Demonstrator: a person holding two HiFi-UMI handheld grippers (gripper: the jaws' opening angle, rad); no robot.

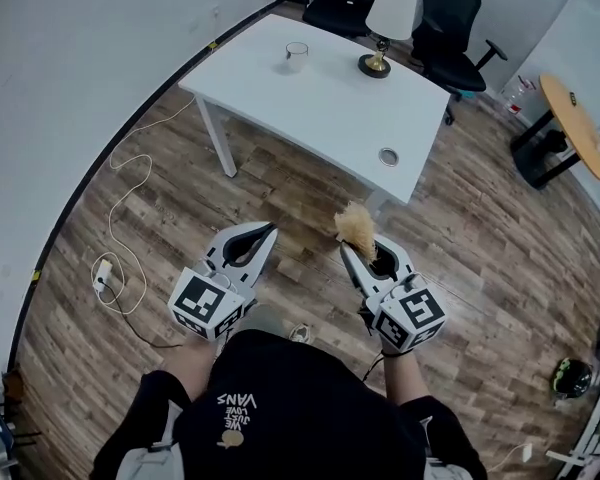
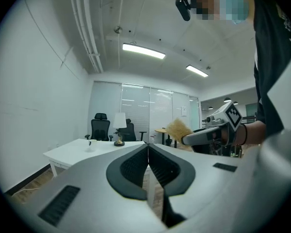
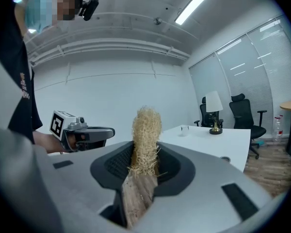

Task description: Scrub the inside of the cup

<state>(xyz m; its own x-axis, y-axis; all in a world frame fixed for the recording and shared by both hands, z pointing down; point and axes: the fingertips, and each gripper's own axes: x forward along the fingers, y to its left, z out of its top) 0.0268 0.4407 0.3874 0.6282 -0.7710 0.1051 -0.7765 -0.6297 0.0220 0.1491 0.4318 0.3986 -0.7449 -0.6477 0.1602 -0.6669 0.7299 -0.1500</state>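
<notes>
A clear glass cup [image 1: 296,56] stands on the white table [image 1: 320,108], far from both grippers; it shows small in the left gripper view [image 2: 92,143] and in the right gripper view [image 3: 185,128]. My right gripper [image 1: 352,244] is shut on a tan fibrous loofah scrubber [image 1: 356,226], whose tuft [image 3: 146,130] sticks up past the jaws. My left gripper [image 1: 268,230] is shut with nothing in it, jaws pressed together [image 2: 148,147]. Both grippers hover above the wooden floor, well short of the table.
A table lamp [image 1: 384,28] with a brass base stands on the table near the cup. A round cable hole [image 1: 388,156] sits by the table's near edge. Black office chairs [image 1: 450,23] stand behind it. A white cable and power strip [image 1: 104,273] lie on the floor at left.
</notes>
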